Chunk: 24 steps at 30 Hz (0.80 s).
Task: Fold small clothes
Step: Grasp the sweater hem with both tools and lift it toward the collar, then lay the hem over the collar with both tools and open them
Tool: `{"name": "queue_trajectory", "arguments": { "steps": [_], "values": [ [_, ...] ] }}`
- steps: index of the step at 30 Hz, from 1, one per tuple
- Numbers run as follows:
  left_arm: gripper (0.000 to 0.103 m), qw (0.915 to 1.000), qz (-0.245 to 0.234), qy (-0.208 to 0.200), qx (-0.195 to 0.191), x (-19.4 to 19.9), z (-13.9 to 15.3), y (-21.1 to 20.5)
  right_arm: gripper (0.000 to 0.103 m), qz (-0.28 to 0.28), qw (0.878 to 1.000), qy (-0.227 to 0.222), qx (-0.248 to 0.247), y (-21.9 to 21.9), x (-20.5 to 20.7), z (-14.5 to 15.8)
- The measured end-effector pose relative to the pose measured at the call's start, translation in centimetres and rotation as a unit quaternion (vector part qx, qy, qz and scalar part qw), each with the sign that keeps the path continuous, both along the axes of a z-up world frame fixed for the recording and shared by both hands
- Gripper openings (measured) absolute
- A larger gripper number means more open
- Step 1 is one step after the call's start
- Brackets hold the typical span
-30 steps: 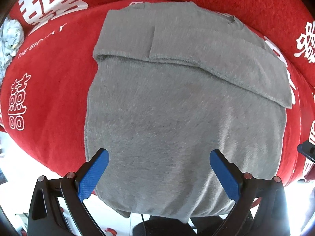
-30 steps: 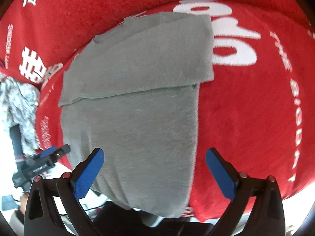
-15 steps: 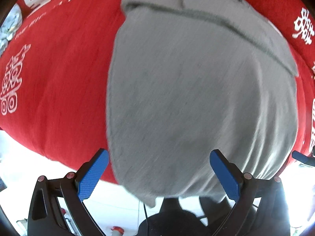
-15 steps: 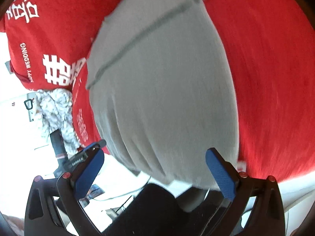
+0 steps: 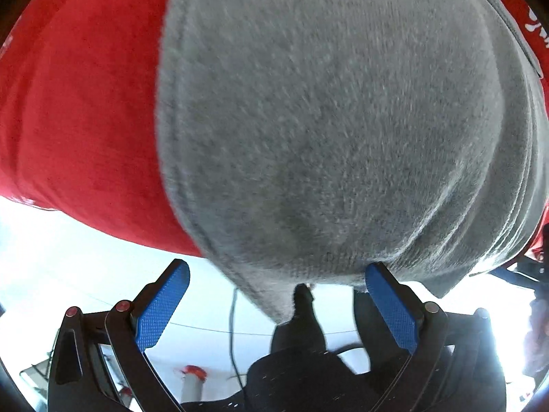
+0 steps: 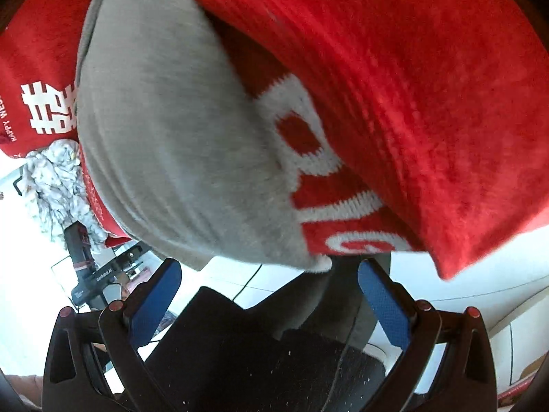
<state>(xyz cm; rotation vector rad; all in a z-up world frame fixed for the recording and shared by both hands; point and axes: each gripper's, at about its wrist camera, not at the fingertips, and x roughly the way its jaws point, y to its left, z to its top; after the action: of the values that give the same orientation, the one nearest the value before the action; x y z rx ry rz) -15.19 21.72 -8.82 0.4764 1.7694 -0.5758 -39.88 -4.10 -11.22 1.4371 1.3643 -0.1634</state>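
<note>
Both grippers, left and right, fingers apart at the grey sweater's hem; closing may pinch the red blanket too.

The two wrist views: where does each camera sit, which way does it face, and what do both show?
Left wrist: sits behind the open left gripper, facing the grey garment at its hanging hem; no hand shows.
Right wrist: sits behind the open right gripper, facing the garment's right edge and a lifted fold of the red blanket; no hand shows.
Shared: garment, blanket.
</note>
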Motion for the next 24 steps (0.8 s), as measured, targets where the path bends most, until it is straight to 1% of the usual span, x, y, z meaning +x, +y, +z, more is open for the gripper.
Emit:
{"name": "queue_trajectory", "arguments": {
  "steps": [3,4,5,6,7,8,9,10,11,12,15,18,19,21,24],
  "values": [
    [0.103,0.9999,0.007,0.003,-0.011,0.0,-0.2,0.8,0.103,-0.009,1.000,-0.016,0.021,0.5,0.3,-0.8],
    [0.097,0.9998,0.011,0.005,-0.016,-0.1,-0.3,1.7,0.101,-0.010,0.999,-0.022,0.024,0.8,0.5,-0.8],
    [0.090,0.9995,0.014,0.012,-0.026,0.2,-0.3,1.5,0.099,-0.014,0.999,-0.027,0.025,1.0,0.6,-0.6],
    [0.069,0.9983,0.020,0.031,-0.046,0.6,-0.3,1.0,0.083,-0.023,0.999,-0.026,0.023,1.2,0.5,-0.3],
    [0.050,0.9971,0.023,0.043,-0.058,-0.2,-0.2,1.9,0.053,-0.029,0.999,-0.020,0.022,1.1,0.1,-0.2],
    [0.042,0.9970,0.017,0.046,-0.060,-0.5,0.1,1.8,0.028,-0.045,0.998,-0.019,0.033,1.2,-0.3,-0.2],
    [0.018,0.9969,0.005,0.045,-0.065,-0.8,0.5,1.5,0.015,-0.061,0.997,-0.027,0.044,1.2,-0.6,0.0],
    [0.015,0.9956,-0.011,0.054,-0.076,-1.0,1.0,1.2,0.015,-0.070,0.996,-0.034,0.042,1.2,-0.8,0.6],
    [0.015,0.9946,-0.018,0.057,-0.085,-1.1,1.6,1.0,0.014,-0.066,0.996,-0.047,0.035,1.3,-0.6,1.4],
    [0.015,0.9925,-0.025,0.064,-0.102,-1.0,2.6,0.9,0.014,-0.060,0.995,-0.068,0.031,1.4,-0.2,2.7],
    [0.015,0.9876,-0.029,0.063,-0.140,0.4,5.4,0.8,0.014,-0.067,0.990,-0.121,0.037,1.0,0.6,5.7],
    [0.015,0.9822,-0.015,0.042,-0.183,2.8,8.8,0.2,0.014,-0.095,0.979,-0.177,0.031,-0.8,1.7,8.8],
    [0.015,0.9796,-0.008,0.031,-0.199,4.7,10.3,-0.6,0.014,-0.106,0.976,-0.190,0.026,-1.6,2.3,9.6],
    [0.015,0.9760,0.001,0.012,-0.217,7.0,11.3,-2.0,0.014,-0.130,0.967,-0.217,0.015,-4.4,3.9,10.8],
    [0.015,0.9727,0.009,-0.024,-0.231,10.4,12.1,-5.0,0.014,-0.147,0.961,-0.235,-0.001,-8.2,6.4,11.8]
  ]
}}
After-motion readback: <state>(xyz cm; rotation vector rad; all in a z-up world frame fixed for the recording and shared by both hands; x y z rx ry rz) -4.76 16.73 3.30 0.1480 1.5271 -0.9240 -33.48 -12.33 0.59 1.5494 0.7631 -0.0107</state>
